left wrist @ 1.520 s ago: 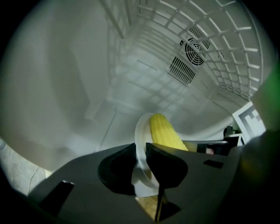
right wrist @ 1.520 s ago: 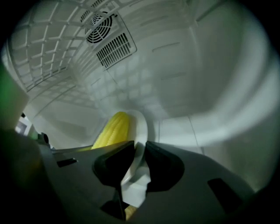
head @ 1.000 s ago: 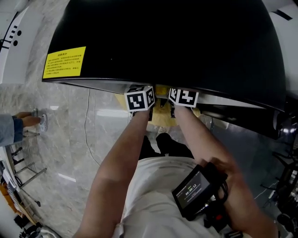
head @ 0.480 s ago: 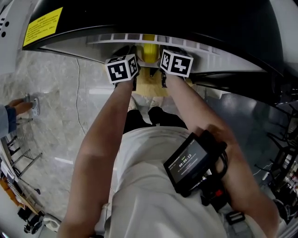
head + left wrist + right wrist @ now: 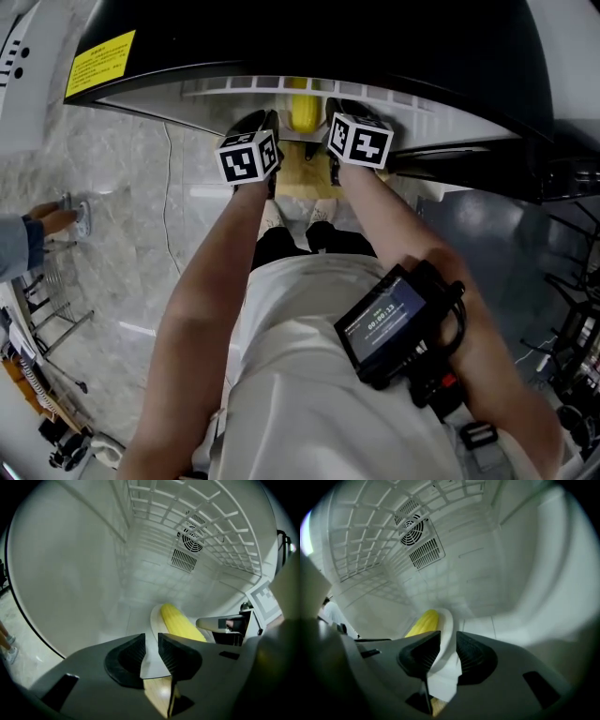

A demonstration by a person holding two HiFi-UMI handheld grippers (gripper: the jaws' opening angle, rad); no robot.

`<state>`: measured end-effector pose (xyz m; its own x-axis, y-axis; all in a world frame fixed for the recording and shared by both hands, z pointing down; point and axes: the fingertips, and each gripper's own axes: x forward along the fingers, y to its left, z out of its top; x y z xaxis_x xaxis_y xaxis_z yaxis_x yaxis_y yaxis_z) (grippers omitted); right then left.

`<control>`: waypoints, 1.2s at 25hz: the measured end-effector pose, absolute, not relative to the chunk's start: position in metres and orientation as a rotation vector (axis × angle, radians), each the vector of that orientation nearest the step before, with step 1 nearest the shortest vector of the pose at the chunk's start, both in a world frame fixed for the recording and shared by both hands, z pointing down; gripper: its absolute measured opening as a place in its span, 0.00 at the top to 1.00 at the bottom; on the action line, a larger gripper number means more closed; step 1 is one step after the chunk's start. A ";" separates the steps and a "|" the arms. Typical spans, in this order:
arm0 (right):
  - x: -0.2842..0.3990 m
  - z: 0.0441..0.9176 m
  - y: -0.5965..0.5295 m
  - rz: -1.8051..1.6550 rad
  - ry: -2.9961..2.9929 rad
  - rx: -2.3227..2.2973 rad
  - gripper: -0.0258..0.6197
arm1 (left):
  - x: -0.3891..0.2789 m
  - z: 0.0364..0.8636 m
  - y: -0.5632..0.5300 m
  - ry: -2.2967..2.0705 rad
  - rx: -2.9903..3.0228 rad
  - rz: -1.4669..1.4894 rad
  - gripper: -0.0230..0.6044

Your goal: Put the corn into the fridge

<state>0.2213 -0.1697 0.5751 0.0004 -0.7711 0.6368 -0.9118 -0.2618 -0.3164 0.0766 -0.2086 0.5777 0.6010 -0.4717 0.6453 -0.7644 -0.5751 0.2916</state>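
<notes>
A yellow corn cob [image 5: 302,111] lies on a white plate [image 5: 154,620] inside the white fridge compartment, below a wire shelf [image 5: 244,84]. Both grippers reach into the opening, one at each side of the plate. In the left gripper view the corn [image 5: 180,623] lies just beyond my left gripper [image 5: 151,641], with the plate's near rim in the narrow gap between the jaws. My right gripper [image 5: 448,641] stands the same way at the plate's other rim [image 5: 447,620], its jaws apart, the corn [image 5: 423,623] to its left. In the head view the left gripper [image 5: 267,127] and right gripper [image 5: 336,117] flank the corn.
The fridge's black top [image 5: 328,37] overhangs the opening and carries a yellow label [image 5: 98,64]. A fan grille [image 5: 193,522] sits on the back wall. Another person's hand [image 5: 47,220] shows at the left edge. A black device [image 5: 394,323] hangs at the waist.
A second ago the black fridge top hid the opening; now the white shelf and the corn show beyond the grippers. Both grippers have drawn back slightly.
</notes>
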 end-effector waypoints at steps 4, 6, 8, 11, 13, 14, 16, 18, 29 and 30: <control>0.219 0.570 -0.172 1.098 -1.811 2.094 0.80 | 0.073 0.575 -0.201 -0.941 2.275 0.697 0.84; 0.219 0.568 -0.173 1.095 -1.819 2.105 0.87 | 0.071 0.571 -0.199 -0.938 2.292 0.699 0.84; 0.218 0.567 -0.171 1.103 -1.824 2.110 0.91 | 0.067 0.568 -0.196 -0.949 2.305 0.702 0.84; 0.215 0.568 -0.168 1.116 -1.834 2.097 0.95 | 0.059 0.565 -0.191 -0.975 2.328 0.710 0.93; 0.211 0.567 -0.166 1.124 -1.855 2.080 0.95 | 0.051 0.564 -0.188 -0.984 2.341 0.713 0.95; 0.207 0.567 -0.164 1.133 -1.871 2.068 0.95 | 0.047 0.564 -0.186 -0.987 2.344 0.711 0.95; 0.202 0.566 -0.157 1.166 -1.901 2.053 0.95 | 0.040 0.560 -0.182 -0.992 2.344 0.692 0.95; 0.200 0.561 -0.150 1.183 -1.912 2.055 0.95 | 0.036 0.552 -0.179 -0.986 2.343 0.653 0.95; 0.174 0.527 -0.106 1.158 -1.961 2.038 0.95 | 0.036 0.506 -0.147 -0.818 2.383 0.504 0.95; 0.170 0.524 -0.106 1.150 -1.971 2.036 0.95 | 0.037 0.502 -0.147 -0.799 2.404 0.502 0.95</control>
